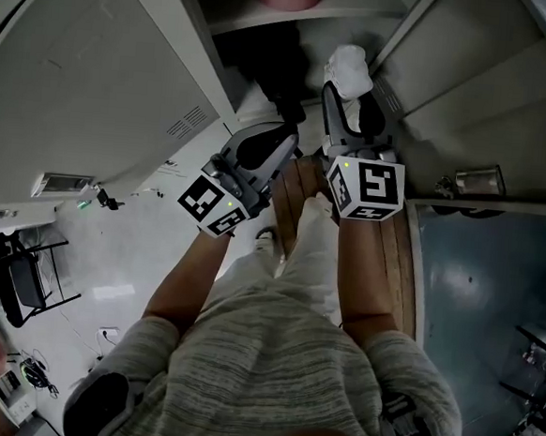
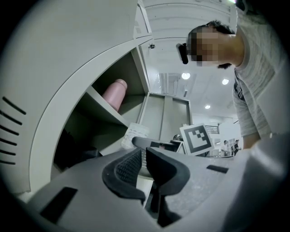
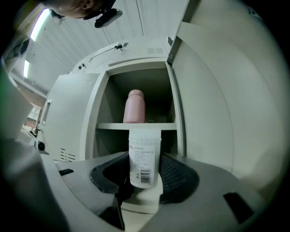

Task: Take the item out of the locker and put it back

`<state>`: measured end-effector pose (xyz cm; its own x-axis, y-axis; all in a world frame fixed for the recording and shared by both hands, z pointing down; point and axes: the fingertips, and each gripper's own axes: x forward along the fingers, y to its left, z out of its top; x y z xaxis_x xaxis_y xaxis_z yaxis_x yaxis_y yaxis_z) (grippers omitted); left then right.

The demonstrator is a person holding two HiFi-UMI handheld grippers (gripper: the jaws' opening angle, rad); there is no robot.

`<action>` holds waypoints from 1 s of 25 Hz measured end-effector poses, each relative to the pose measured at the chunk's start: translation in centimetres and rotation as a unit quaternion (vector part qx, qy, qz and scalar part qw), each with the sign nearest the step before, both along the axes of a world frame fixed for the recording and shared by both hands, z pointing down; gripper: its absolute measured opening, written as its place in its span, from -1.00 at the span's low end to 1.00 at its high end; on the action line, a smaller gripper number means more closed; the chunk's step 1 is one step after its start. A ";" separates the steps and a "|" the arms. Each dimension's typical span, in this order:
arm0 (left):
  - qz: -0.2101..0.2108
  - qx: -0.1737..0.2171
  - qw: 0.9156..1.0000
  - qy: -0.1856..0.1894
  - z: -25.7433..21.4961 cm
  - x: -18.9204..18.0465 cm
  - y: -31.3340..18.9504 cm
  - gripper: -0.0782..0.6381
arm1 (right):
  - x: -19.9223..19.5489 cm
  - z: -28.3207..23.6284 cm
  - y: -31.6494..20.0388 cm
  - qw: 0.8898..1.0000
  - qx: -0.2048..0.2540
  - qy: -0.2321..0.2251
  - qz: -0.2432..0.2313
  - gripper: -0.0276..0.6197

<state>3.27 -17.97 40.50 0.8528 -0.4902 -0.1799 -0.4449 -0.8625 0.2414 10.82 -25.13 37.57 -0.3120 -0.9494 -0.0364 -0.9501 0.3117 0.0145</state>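
Note:
A small white bottle (image 3: pixel 144 156) with a printed label stands upright between the pads of my right gripper (image 3: pixel 144 168), which is shut on it in front of the open locker (image 3: pixel 179 90). In the head view the same white bottle (image 1: pixel 349 70) sits at the tip of the right gripper (image 1: pixel 345 88), just outside the locker's opening. My left gripper (image 1: pixel 281 136) hangs beside it to the left. Its jaws (image 2: pixel 144 156) are nearly together with nothing between them.
A pink flask (image 3: pixel 134 107) stands on the locker's upper shelf (image 3: pixel 158 126); the compartment below it is dark. The locker door (image 1: pixel 96 76) is swung open at the left. A wooden bench (image 1: pixel 397 260) lies under my arms. A chair (image 1: pixel 19 277) stands at the far left.

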 end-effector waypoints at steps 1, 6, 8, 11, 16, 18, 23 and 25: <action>0.001 0.001 1.000 0.001 -0.1 0.0 0.1 -0.71 | 0.0 -0.5 0.5 1.000 0.004 0.001 0.000 -0.28; 0.007 0.005 1.000 0.005 -0.8 0.1 0.6 -0.71 | 0.0 -2.8 2.8 1.000 0.023 0.002 0.001 -0.28; 0.011 0.004 1.000 0.005 -0.8 0.3 0.8 -0.71 | 0.2 -3.4 3.7 1.000 0.028 0.002 0.002 -0.28; 0.019 0.005 1.000 0.004 -1.0 0.5 1.1 -0.71 | 0.6 -3.8 4.7 1.000 0.029 -0.001 0.008 -0.28; 0.026 0.006 1.000 0.005 -1.2 0.9 1.3 -0.71 | 1.1 -3.7 5.0 1.000 0.029 0.001 0.012 -0.28; 0.029 0.006 1.000 0.004 -1.1 1.0 1.4 -0.71 | 1.1 -3.8 4.9 0.999 0.029 0.000 0.012 -0.28; 0.030 0.002 1.000 -0.002 -0.9 0.8 1.7 -0.71 | 0.4 -3.2 4.3 1.000 0.025 -0.008 0.004 -0.28; 0.029 0.000 1.000 -0.003 -0.7 0.6 1.6 -0.71 | 0.2 -2.6 3.7 1.000 0.020 -0.008 0.001 -0.28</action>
